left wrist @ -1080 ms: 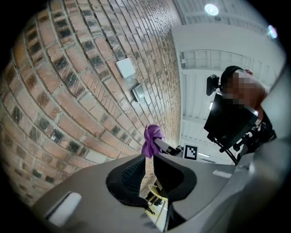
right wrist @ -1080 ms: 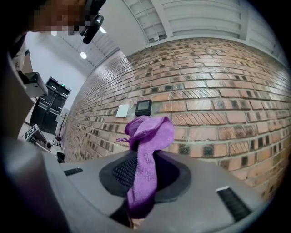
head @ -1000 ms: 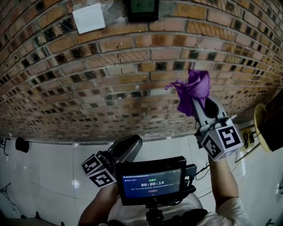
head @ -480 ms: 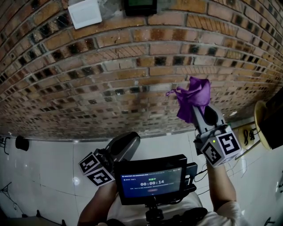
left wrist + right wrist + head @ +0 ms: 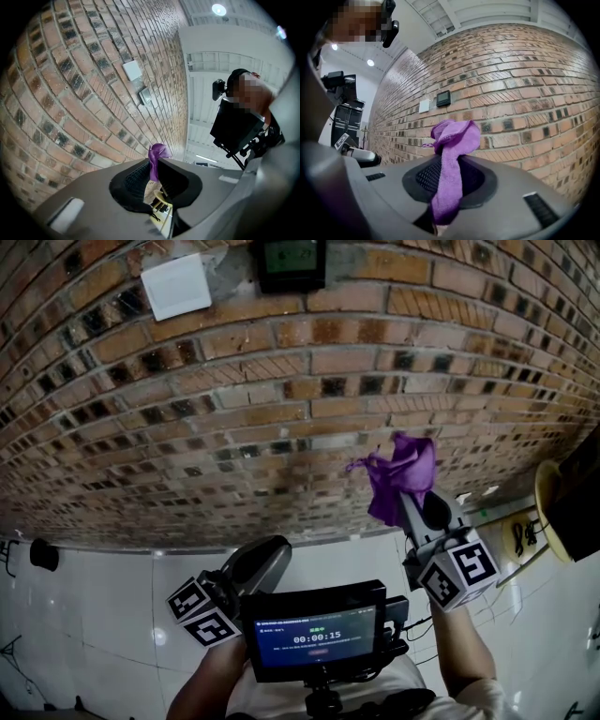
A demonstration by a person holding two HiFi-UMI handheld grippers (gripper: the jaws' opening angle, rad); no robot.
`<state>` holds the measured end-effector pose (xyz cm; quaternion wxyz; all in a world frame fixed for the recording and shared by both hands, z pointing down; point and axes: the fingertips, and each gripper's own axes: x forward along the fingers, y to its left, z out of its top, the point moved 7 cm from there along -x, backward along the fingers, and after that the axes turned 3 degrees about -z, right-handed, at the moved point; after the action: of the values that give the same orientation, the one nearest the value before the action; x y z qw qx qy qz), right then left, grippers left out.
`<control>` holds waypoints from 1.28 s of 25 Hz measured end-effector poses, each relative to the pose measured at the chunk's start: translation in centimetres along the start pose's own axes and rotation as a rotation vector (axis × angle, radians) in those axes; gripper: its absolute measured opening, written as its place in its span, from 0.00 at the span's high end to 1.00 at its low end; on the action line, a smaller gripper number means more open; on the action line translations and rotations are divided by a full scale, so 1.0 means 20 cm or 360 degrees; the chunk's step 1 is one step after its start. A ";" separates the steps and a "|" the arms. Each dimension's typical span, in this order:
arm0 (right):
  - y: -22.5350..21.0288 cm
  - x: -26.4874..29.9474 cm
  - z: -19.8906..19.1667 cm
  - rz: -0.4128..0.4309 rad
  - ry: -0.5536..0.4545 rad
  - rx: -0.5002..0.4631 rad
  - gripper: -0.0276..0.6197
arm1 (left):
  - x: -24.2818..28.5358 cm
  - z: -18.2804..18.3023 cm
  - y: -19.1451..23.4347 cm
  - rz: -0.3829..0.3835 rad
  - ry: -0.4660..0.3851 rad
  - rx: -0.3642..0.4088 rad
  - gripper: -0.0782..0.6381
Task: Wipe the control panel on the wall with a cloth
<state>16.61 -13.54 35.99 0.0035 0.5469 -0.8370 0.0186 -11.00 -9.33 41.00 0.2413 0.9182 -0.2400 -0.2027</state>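
The control panel (image 5: 292, 263), a small dark box with a greenish display, hangs high on the brick wall beside a white square plate (image 5: 176, 285). My right gripper (image 5: 412, 504) is shut on a purple cloth (image 5: 398, 474), whose bunched end stands above the jaws well below and right of the panel. In the right gripper view the cloth (image 5: 452, 140) fills the jaws of the right gripper (image 5: 450, 171), with the panel (image 5: 443, 98) far off at the left. My left gripper (image 5: 272, 554) is held low by my body, jaws together with nothing between them, and the left gripper view (image 5: 154, 176) shows the same.
A black screen (image 5: 314, 634) with a running timer sits in front of my chest. A yellow round object (image 5: 548, 512) and cables lie at the right by the wall's foot. A small black object (image 5: 42, 554) is on the white tiled floor at the left.
My right gripper has come down and slightly left with the purple cloth. The left gripper has hardly moved. The timer has gone from 14 to 15.
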 end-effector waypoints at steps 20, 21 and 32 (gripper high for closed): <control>0.10 -0.01 -0.12 0.0104 0.0127 -0.0058 0.82 | -0.08 0.00 0.02 0.0065 -0.0023 -0.0046 0.83; 0.11 -0.01 -0.12 0.0112 0.0121 -0.0063 0.82 | -0.08 0.00 0.02 0.0066 -0.0025 -0.0044 0.83; 0.17 -0.03 -0.15 0.0155 0.0165 -0.0082 0.82 | -0.11 -0.02 0.00 0.0073 -0.0015 -0.0052 0.83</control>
<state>13.75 -11.54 38.93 0.0600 0.5036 -0.8615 0.0255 -12.57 -7.95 41.92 0.2595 0.9075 -0.2587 -0.2054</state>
